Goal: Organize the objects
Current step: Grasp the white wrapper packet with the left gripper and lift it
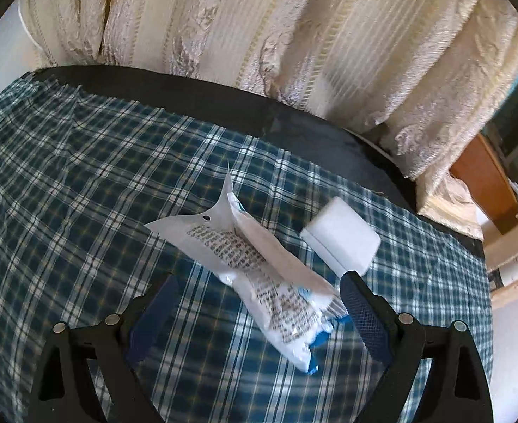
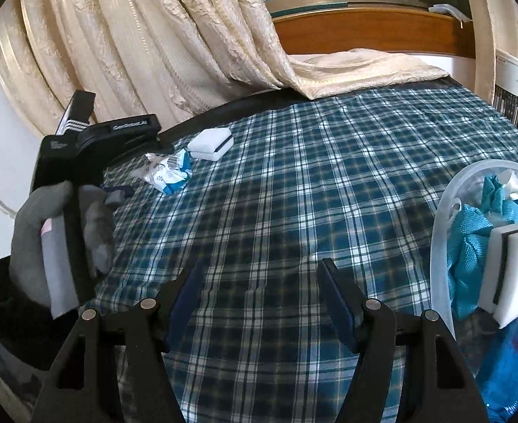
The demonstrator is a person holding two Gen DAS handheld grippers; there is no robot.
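The left hand-held gripper point(image 1: 259, 299) is hanging released around the crinkled white-and-blue plastic packet point(image 1: 259, 275), likely to collect it; the right hand-held gripper point(image 2: 259, 299) is idling empty, jaws apart, over the plaid bed point(image 2: 294, 176).

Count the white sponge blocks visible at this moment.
2. One sponge block lies on the plaid cloth beside the crinkled packet; another sponge stands in the clear basket at right. More may be hidden beneath the basket's blue cloths.
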